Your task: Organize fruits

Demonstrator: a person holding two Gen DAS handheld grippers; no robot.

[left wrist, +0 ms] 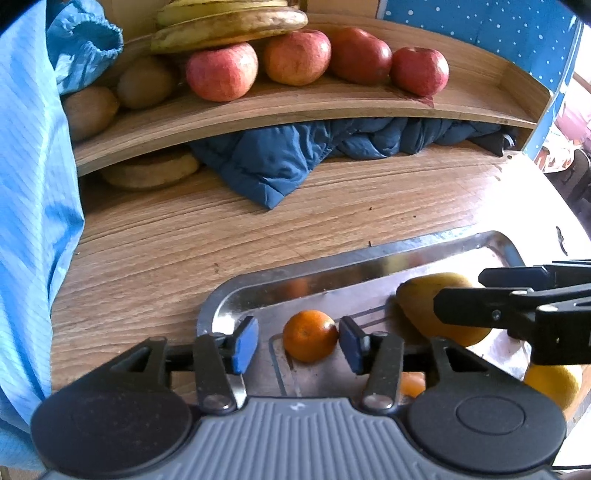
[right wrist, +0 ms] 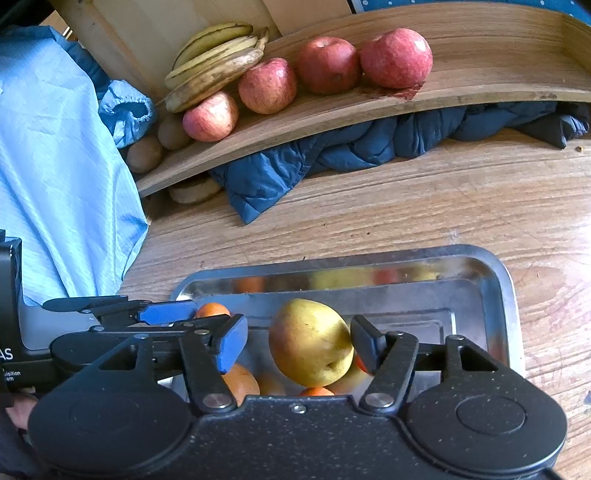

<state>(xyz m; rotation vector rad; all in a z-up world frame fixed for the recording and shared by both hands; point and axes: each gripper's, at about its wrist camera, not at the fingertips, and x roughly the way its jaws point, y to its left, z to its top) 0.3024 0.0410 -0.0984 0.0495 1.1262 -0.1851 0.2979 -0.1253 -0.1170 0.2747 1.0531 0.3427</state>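
The left gripper (left wrist: pixel 298 341) was spread, with the tangerine (left wrist: pixel 309 335) between its pads near the left end of the metal tray (left wrist: pixel 369 254). The right gripper (right wrist: pixel 299 343) was also spread around the pear (right wrist: pixel 310 341), whose long axis tilted. Only the letters "AS" were readable on the left device.

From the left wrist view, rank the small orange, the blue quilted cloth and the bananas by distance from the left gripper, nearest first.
1. Small orange: in the metal tray, between the left gripper's open jaws.
2. Blue quilted cloth: farther back on the table, under the wooden shelf.
3. Bananas: farthest, on the shelf, atop the apples.
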